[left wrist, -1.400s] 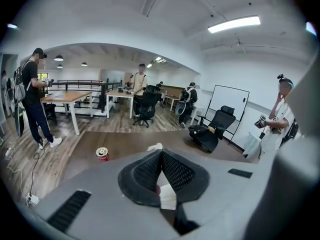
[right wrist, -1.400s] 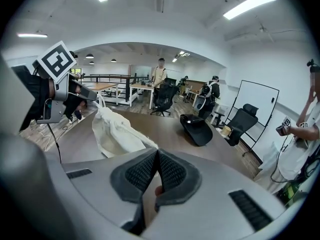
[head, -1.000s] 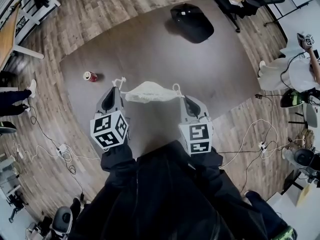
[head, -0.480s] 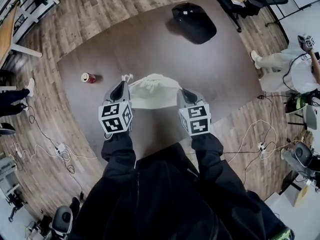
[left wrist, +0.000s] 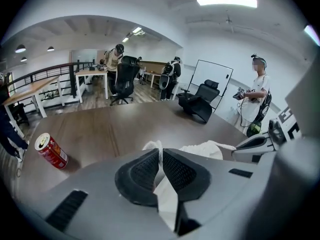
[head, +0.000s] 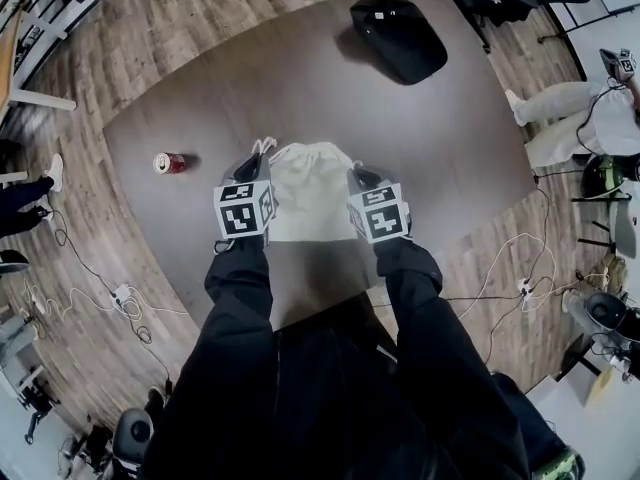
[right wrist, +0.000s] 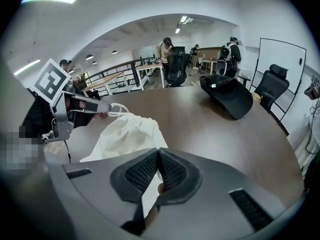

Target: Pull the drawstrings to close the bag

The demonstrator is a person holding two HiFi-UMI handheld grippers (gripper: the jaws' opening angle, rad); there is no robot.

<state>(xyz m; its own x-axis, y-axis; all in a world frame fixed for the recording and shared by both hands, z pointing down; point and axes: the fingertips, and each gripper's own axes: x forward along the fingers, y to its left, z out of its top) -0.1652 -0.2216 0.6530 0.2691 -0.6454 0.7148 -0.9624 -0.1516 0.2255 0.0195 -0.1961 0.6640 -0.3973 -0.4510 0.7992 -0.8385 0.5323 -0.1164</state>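
Big brown table [head: 330, 98] fills the middle of the head view, with wood floor [head: 150, 18] all around it. Down front, the person's dark sleeves [head: 240, 298] reach out over the near edge. Up at the far end of the table sits a black object [head: 398, 36], and I can't tell exactly what it is.

Now the bag [head: 310, 188]: it's white cloth, sitting low over the table right between the two grippers, with its gathered mouth pointing away from the person. In the right gripper view it spreads out pale on the brown top [right wrist: 127, 134]. Whether all of it rests on the table, I can't say.

Left gripper [head: 252, 166] is on the bag's left side. In its own view the jaws are pressed together [left wrist: 161, 151] with white bag cloth pinched between the pads and trailing out below. Right gripper [head: 360, 176] is on the bag's right side, and its jaws are likewise clamped tight [right wrist: 157, 154] on a strip of the same white cloth. The two marker cubes sit level with each other, just beside the bag.

Off to the left, well apart, a red can [head: 168, 162] lies on its side on the table. Smallest of all, a cord loop [head: 262, 146] pokes out at the bag's mouth, just beside the left gripper's tip.
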